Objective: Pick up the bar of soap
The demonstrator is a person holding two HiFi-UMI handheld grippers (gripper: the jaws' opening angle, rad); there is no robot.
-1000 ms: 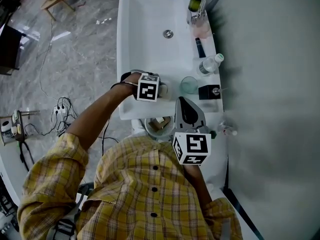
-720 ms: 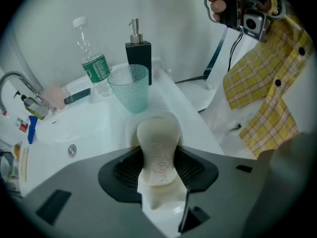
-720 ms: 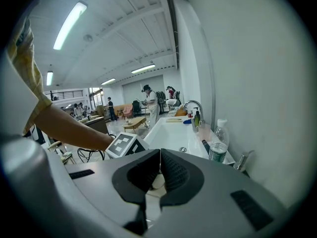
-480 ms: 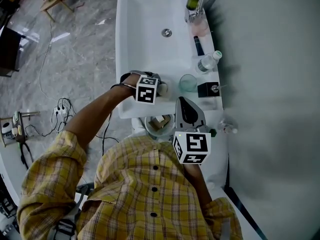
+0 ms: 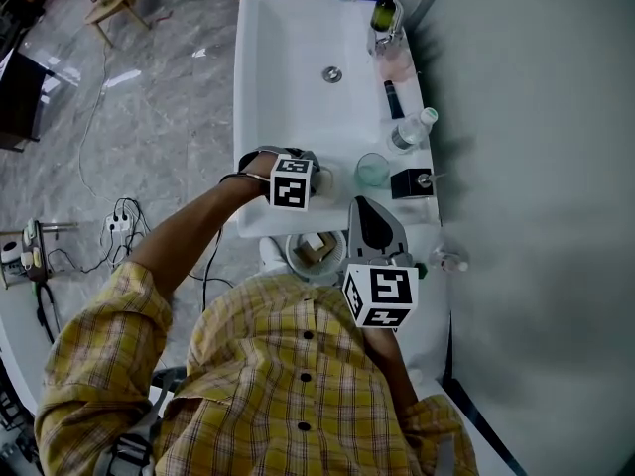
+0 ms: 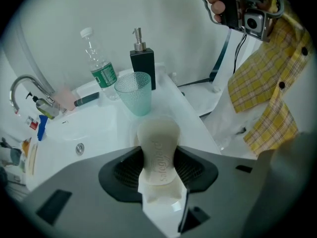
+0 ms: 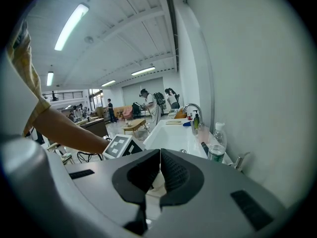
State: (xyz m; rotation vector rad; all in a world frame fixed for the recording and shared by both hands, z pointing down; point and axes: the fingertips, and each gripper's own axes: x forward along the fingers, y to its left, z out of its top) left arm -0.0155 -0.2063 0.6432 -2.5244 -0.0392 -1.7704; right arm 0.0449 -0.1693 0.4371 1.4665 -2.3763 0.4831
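A pale cream bar of soap [image 6: 157,133] stands on end between the black pads of my left gripper [image 6: 158,156], which is shut on its two sides. It hangs over the front right corner of the white sink [image 6: 89,128]. In the head view the left gripper [image 5: 316,180] reaches over the sink's near rim [image 5: 298,228], and the soap [image 5: 324,178] shows only as a pale bit beyond the marker cube. My right gripper [image 7: 159,168] is shut with nothing in it. It is held [image 5: 360,204] close to my chest, just right of the left one.
On the ledge right of the basin stand a green tumbler [image 6: 133,93], a black pump dispenser [image 6: 142,66] and a clear water bottle [image 6: 101,71]. The faucet [image 6: 25,90] is at the far end. A wall runs along the right [image 5: 536,167]. Cables lie on the floor [image 5: 119,221].
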